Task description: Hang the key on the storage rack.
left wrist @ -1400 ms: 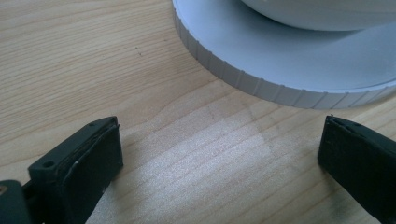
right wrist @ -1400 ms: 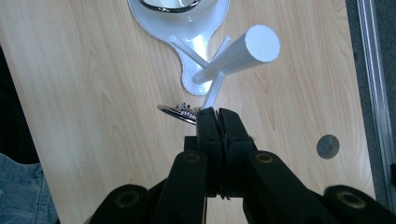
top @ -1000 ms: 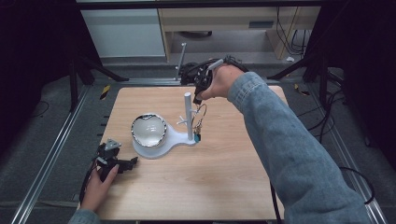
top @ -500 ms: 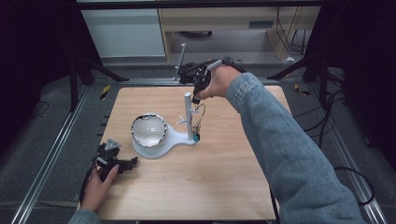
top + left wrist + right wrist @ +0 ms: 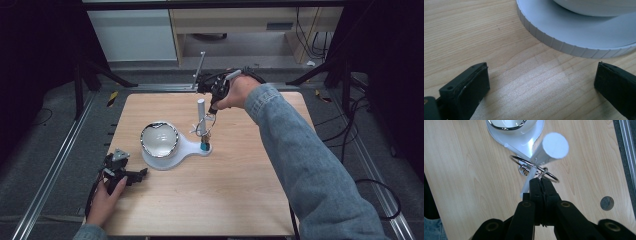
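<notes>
Right tongs (image 5: 541, 181): pressed together, pinching a metal ring (image 5: 534, 167) at frame centre, beside the white post (image 5: 551, 148) of the stand (image 5: 192, 147). Left tongs (image 5: 541, 82): spread, empty, low on the counter (image 5: 474, 30), near the stand's ribbed base, lower left in the high view.

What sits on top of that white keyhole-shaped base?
On the white base sit a shiny metal bowl and an upright white post with hanging metal rings. The bowl hides the base beneath it.
</notes>
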Demonstrator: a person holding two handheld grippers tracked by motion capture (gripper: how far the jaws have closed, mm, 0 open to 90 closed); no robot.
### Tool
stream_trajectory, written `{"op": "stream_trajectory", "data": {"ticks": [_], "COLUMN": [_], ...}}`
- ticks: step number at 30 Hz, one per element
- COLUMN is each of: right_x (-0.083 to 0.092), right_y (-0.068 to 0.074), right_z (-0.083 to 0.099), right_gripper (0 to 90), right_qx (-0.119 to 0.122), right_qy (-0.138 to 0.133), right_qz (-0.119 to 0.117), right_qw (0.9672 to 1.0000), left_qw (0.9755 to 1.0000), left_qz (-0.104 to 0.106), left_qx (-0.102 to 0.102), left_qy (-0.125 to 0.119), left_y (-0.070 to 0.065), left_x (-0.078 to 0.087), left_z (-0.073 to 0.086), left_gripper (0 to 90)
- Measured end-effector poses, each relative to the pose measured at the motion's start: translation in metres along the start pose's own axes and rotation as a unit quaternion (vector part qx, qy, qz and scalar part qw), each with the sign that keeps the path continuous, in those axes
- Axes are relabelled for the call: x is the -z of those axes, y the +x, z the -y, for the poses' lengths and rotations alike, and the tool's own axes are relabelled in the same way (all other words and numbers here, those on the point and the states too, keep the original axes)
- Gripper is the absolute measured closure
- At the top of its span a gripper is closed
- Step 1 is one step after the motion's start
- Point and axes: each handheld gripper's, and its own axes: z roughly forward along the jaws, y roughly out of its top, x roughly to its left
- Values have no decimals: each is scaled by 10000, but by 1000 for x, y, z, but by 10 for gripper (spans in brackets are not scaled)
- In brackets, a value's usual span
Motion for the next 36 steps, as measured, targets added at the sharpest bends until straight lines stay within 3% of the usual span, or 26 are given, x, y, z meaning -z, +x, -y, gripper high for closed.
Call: {"op": "stream_trajectory", "data": {"ticks": [10,16,21,27,29,36], "right_x": [4,1,-1,-1,-3,-12], "right_y": [-9,-15,-17,-22,-24,-27], "right_z": [26,45,55,64,68,80], "right_gripper": [762,609,507,351,292,143], "right_qx": [-306,-539,-569,-767,-881,-1135], "right_qy": [-149,-292,-409,-671,-851,-1077], "right_qz": [162,332,466,753,850,984], "right_qw": [9993,9976,9964,9919,9888,9828], "left_qw": [10000,10000,10000,10000,10000,10000], "left_qz": [-2,0,1,3,1,1], "left_qx": [1,-6,-7,-6,-6,-6], "left_qy": [0,0,1,2,2,1], "left_y": [0,0,0,0,0,0], "left_x": [0,0,0,0,0,0], "left_z": [0,0,0,0,0,0], "left_gripper": [0,0,0,0,0,0]}}
